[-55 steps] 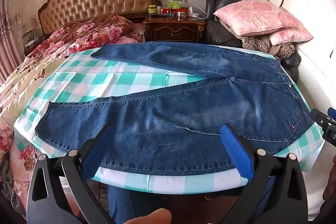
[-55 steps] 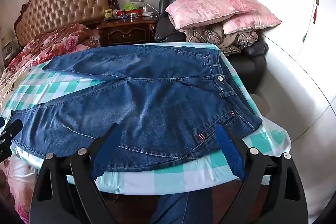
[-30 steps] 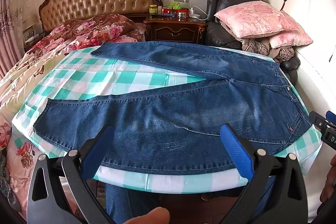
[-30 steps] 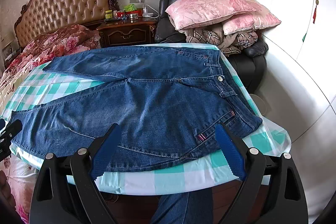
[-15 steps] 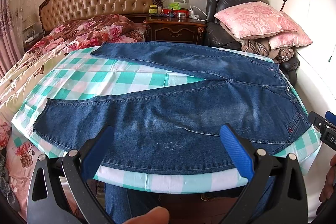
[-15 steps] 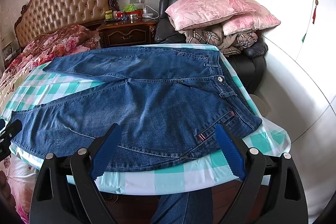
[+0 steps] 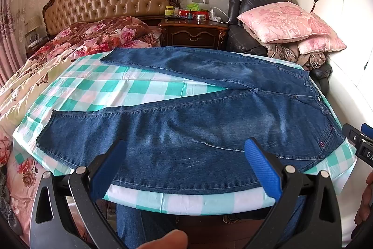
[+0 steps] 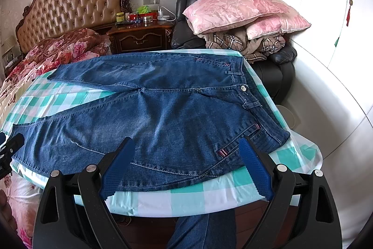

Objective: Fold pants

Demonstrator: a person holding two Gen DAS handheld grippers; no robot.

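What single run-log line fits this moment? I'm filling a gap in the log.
stage: pre-fold | jeans: spread flat on checked cloth, legs apart | left gripper: open, empty | right gripper: open, empty

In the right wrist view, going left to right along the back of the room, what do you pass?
Tufted headboard → dark wooden nightstand → black leather armchair → pink floral pillows → white wardrobe doors.
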